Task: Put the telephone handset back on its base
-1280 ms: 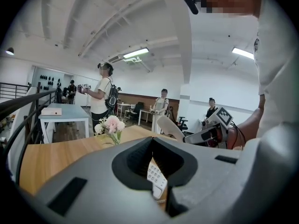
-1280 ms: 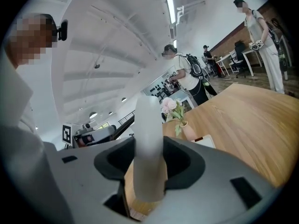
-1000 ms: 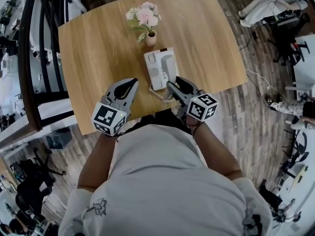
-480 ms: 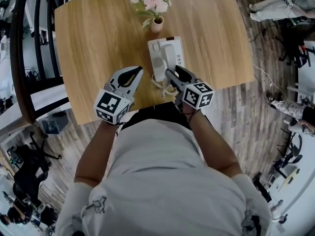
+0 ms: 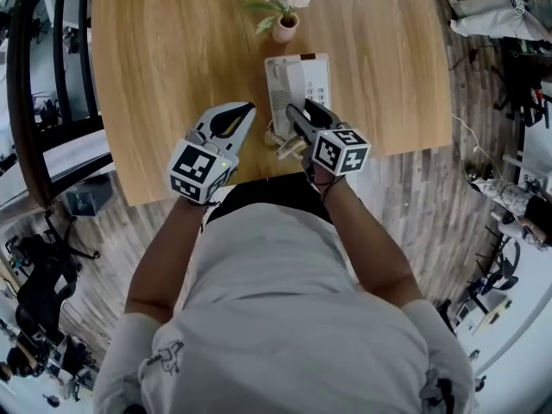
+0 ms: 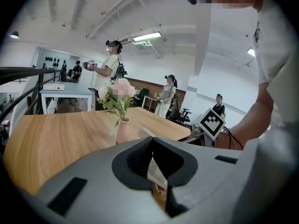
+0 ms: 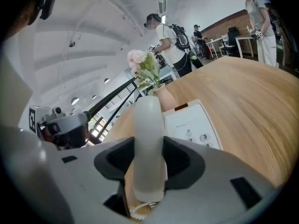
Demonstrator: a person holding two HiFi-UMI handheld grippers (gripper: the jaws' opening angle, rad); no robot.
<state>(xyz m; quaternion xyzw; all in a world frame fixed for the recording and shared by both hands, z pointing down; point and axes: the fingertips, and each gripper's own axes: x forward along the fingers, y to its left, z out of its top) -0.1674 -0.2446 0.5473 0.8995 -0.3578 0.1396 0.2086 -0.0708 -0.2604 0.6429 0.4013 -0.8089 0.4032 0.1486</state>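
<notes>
The white handset [image 7: 148,125] sits lengthwise between the jaws of my right gripper [image 7: 148,157], which is shut on its near end. In the head view the right gripper [image 5: 295,112] holds the handset [image 5: 294,84] over the left half of the white phone base [image 5: 317,80]. I cannot tell whether the handset touches the cradle. The keypad side of the base [image 7: 194,125] shows to the right of the handset. A coiled cord [image 5: 280,141] hangs off the near end. My left gripper [image 5: 248,108] is shut and empty, a little left of the base.
A small pink vase of flowers [image 5: 285,28] stands just beyond the base on the wooden table [image 5: 172,59]. The table's near edge runs under both grippers. A black railing [image 5: 34,102] stands to the left. Several people stand in the room behind [image 6: 110,64].
The right gripper has carried the handset forward along the base. The left gripper has stayed beside it, shut. The head camera has moved closer to the table.
</notes>
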